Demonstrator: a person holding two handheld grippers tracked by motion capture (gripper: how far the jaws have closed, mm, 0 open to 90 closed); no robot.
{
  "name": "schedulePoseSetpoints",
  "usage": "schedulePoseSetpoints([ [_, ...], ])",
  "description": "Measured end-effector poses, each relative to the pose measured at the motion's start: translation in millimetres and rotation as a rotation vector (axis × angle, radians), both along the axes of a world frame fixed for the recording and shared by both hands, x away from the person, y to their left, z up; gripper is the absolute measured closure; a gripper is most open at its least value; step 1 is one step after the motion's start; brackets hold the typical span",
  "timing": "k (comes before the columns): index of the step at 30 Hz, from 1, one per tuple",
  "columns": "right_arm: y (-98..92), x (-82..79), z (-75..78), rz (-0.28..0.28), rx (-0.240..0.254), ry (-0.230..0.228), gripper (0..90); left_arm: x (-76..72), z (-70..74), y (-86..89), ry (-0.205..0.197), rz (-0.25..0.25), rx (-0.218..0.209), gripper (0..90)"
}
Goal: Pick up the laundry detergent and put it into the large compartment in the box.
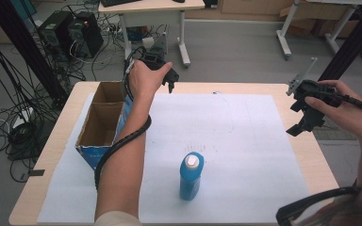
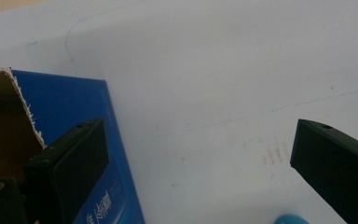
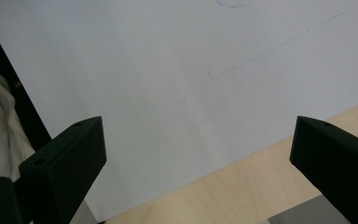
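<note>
I am looking at the blue bottle (image 1: 191,176), which is standing upright on the white paper sheet (image 1: 245,141) near the front of the counter (image 1: 306,155). It is a bright blue plastic bottle with a white cap, and only a sliver of its blue top is peeking in at the bottom edge of the left gripper view (image 2: 291,219). Nothing is touching it, and bare paper is lying open all around it.

The cardboard box (image 1: 101,125) is sitting to its left, blue outside and brown inside, open at the top with a divider across it. In the left gripper view its blue wall (image 2: 74,102) is lying just under the near finger.

I am holding the left gripper (image 1: 169,80) above the far edge of the counter, beside the box's far corner and well apart from the bottle. Its fingers (image 2: 72,158) are standing wide open, gripping nothing.

The right gripper (image 1: 306,117) is hanging over the right edge of the counter, also well apart from the bottle. Its fingers (image 3: 65,158) are spread wide too, with only paper and the bare wooden edge (image 3: 223,186) showing between them.
</note>
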State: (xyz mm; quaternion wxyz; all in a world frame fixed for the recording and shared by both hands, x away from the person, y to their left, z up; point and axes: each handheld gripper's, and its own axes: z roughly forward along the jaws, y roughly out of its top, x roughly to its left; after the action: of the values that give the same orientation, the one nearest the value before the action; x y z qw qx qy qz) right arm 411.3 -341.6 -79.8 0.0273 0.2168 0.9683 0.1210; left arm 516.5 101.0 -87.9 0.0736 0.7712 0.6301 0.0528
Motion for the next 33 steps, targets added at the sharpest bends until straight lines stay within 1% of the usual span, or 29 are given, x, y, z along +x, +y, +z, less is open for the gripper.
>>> schedulePoseSetpoints([
  [9, 0.7, -0.3, -0.5, 0.007, -0.007, -0.002, 3.5, 2.0, 0.5, 1.1, 0.010, 0.000, -0.003, 4.8],
  [20, 2.8, 0.9, -2.3, 0.011, -0.011, 0.001, 3.5, -1.4, 4.6, 1.1, 0.009, -0.001, -0.006, 4.8],
  [22, 2.5, 1.4, -2.6, 0.014, -0.012, 0.002, 3.5, -2.7, 5.7, -0.3, 0.013, -0.009, -0.004, 4.8],
  [24, 2.0, 1.2, -2.6, 0.010, -0.013, 0.000, 3.5, -6.0, 7.6, -2.7, 0.008, -0.015, 0.004, 4.8],
  [28, 2.5, 1.1, -1.9, 0.011, -0.015, -0.002, 3.6, -9.5, 10.6, -3.6, 0.008, -0.021, 0.002, 4.8],
  [30, 2.8, 0.9, -1.5, 0.013, -0.016, -0.003, 3.5, -16.2, 15.3, -5.7, 0.001, -0.031, 0.001, 4.8],
  [32, 3.7, 1.0, -1.0, 0.015, -0.018, -0.003, 3.5, -18.9, 16.8, -6.6, -0.002, -0.033, 0.000, 4.8],
  [33, 4.1, 1.0, -0.7, 0.017, -0.019, -0.004, 3.5, -23.7, 19.8, -8.9, -0.006, -0.040, 0.001, 4.8],
])
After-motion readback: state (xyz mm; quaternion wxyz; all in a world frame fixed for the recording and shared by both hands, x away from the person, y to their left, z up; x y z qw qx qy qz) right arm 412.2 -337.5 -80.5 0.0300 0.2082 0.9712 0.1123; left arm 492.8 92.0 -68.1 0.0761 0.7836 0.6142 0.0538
